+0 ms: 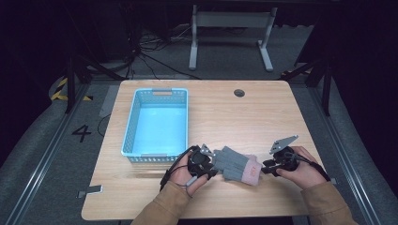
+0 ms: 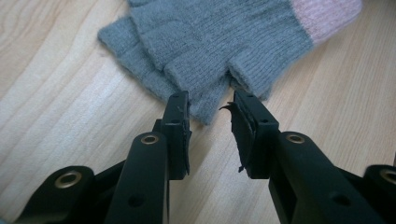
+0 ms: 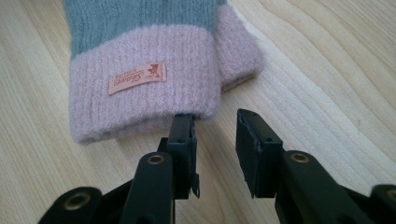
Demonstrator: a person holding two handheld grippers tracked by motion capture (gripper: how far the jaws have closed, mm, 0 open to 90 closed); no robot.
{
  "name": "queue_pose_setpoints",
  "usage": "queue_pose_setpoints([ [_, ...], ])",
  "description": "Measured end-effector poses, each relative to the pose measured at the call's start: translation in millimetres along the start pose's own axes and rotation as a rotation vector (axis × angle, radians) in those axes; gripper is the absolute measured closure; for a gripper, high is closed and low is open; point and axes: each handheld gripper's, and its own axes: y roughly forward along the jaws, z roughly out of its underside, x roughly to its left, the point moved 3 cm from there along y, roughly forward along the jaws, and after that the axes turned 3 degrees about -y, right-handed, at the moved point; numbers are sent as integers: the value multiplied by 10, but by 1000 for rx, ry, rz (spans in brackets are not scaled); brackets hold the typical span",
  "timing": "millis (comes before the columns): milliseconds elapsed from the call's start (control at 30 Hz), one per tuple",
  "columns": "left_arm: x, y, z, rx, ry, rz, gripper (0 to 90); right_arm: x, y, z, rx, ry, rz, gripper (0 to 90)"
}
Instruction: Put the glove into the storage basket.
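A pair of grey knit gloves (image 1: 236,164) with pink cuffs lies stacked on the wooden table (image 1: 234,117), near its front edge. My left gripper (image 1: 215,162) is at the finger end. Its jaws stand open around one grey glove finger (image 2: 209,100), not closed on it. My right gripper (image 1: 264,168) is at the cuff end and is open too. Its left jaw tip touches the edge of the pink cuff (image 3: 140,98), which carries a small orange label (image 3: 137,78). The second glove's cuff (image 3: 236,49) peeks out from under the top one.
A light blue perforated basket (image 1: 133,123) stands left of centre, just behind my left hand, with nothing in it. A round cable hole (image 1: 239,93) sits near the table's far edge. Bare wood stretches to the right and behind the gloves.
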Motion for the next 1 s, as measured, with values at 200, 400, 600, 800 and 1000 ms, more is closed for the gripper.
queue_pose_setpoints([
  [200,44,85,-11,19,-15,-23,676,-5,7,6,-1,3,-3,674],
  [400,73,139,-26,16,-42,10,679,-1,29,7,1,-4,8,676],
  [600,37,138,-51,17,-24,-17,748,9,39,0,-1,-18,16,698],
  [800,16,157,-60,40,-6,-51,814,37,35,-23,-8,-29,20,707],
  [1000,-22,138,-77,36,5,-63,889,71,22,-62,-18,-66,17,823],
])
